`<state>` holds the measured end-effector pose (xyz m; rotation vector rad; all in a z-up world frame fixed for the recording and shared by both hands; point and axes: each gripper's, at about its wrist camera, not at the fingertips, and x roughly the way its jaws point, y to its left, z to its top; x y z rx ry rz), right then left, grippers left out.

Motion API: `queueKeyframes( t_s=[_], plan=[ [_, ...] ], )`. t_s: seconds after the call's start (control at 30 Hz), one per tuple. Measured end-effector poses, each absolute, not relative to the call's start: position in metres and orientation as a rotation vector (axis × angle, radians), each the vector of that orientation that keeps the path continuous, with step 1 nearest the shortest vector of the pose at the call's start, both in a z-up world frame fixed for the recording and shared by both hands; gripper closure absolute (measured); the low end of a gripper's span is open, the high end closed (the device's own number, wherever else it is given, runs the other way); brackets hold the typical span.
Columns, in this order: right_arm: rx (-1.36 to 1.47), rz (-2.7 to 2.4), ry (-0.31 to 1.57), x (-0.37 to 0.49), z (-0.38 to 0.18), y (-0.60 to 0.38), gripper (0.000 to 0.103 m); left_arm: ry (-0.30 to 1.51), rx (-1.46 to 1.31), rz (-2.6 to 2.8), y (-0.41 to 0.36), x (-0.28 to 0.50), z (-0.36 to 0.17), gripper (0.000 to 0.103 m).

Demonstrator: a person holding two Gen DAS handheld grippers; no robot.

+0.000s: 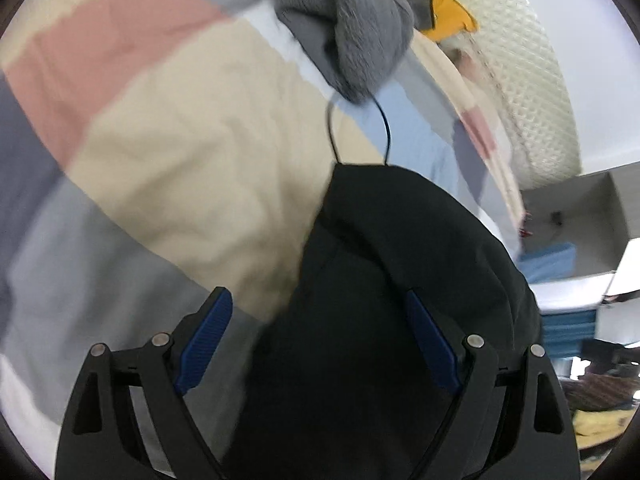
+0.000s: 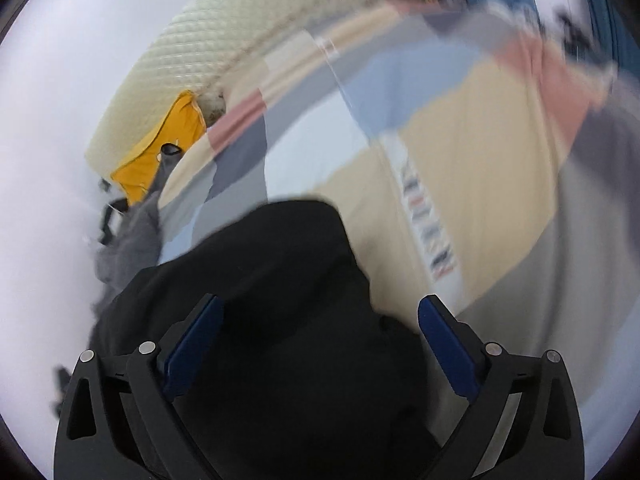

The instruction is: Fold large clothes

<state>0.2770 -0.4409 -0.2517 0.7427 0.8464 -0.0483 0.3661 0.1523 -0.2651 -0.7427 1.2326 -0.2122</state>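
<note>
**Black garment between both open grippers: securing a clean hold**

A black garment (image 1: 380, 300) is bunched on a bedspread (image 1: 168, 168) of cream, pink, grey and blue patches. In the left wrist view it fills the lower middle of the frame, with a thin black cord loop (image 1: 358, 128) standing out from its far edge. In the right wrist view the same dark cloth (image 2: 280, 300) is heaped between and ahead of the fingers.

The left gripper (image 1: 318, 344) is spread wide, its blue pads set well apart, and the cloth lies between them without being pinched. The right gripper (image 2: 320, 348) is likewise spread wide over the heap. Whether either pad touches the fabric cannot be told.

The step in hand is judged to be the taking of two hold points. A single layer at an edge or corner is best sought, not a thick wad, so that the garment can be spread flat first. The cord loop should be kept out of the jaws.

Further off, a grey fleece (image 1: 352, 36) and a yellow garment (image 1: 436, 0) are piled by a quilted headboard (image 1: 528, 80); these are best left undisturbed.
</note>
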Motion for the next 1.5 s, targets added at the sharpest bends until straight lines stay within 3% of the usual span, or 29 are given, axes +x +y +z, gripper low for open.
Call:
queueKeyframes(
  t_s=[0.27, 0.33, 0.4, 0.43, 0.47, 0.5, 0.53, 0.57, 0.7, 0.8, 0.93, 1.2, 1.5],
  plan=[
    [0.863, 0.089, 0.915, 0.289, -0.283, -0.438, 0.005, 1.213, -0.779, -0.337, 0.136, 0.367, -0.257, 0.017],
    [0.798, 0.133, 0.893, 0.290, -0.271, -0.428, 0.008, 1.191, -0.777, -0.355, 0.134, 0.366, -0.252, 0.029],
    [0.687, 0.146, 0.858, 0.291, -0.251, -0.413, 0.039, 1.168, -0.739, -0.348, 0.130, 0.365, -0.244, 0.043],
    [0.655, 0.144, 0.847, 0.290, -0.244, -0.409, 0.047, 1.154, -0.718, -0.337, 0.129, 0.364, -0.240, 0.060],
    [0.618, 0.134, 0.832, 0.288, -0.236, -0.404, 0.069, 1.126, -0.689, -0.324, 0.127, 0.361, -0.234, 0.074],
    [0.573, 0.117, 0.812, 0.285, -0.227, -0.399, 0.085, 1.086, -0.665, -0.325, 0.127, 0.358, -0.224, 0.080],
    [0.540, 0.096, 0.774, 0.280, -0.217, -0.396, 0.089, 1.048, -0.658, -0.331, 0.127, 0.356, -0.217, 0.091],
    [0.531, 0.089, 0.730, 0.274, -0.207, -0.395, 0.092, 1.000, -0.658, -0.341, 0.128, 0.355, -0.208, 0.093],
    [0.584, 0.090, 0.529, 0.256, -0.170, -0.410, 0.094, 0.797, -0.652, -0.420, 0.131, 0.346, -0.159, 0.095],
    [0.553, 0.050, 0.479, 0.262, -0.159, -0.413, 0.095, 0.765, -0.597, -0.397, 0.120, 0.360, -0.141, 0.095],
    [0.547, -0.030, 0.566, 0.294, -0.176, -0.421, 0.095, 0.824, -0.532, -0.328, 0.106, 0.387, -0.154, 0.095],
    [0.563, -0.098, 0.779, 0.318, -0.248, -0.439, 0.096, 1.021, -0.516, -0.253, 0.107, 0.415, -0.232, 0.095],
    [0.511, -0.114, 0.868, 0.320, -0.278, -0.434, 0.096, 1.026, -0.353, -0.206, 0.095, 0.405, -0.234, 0.094]
  ],
)
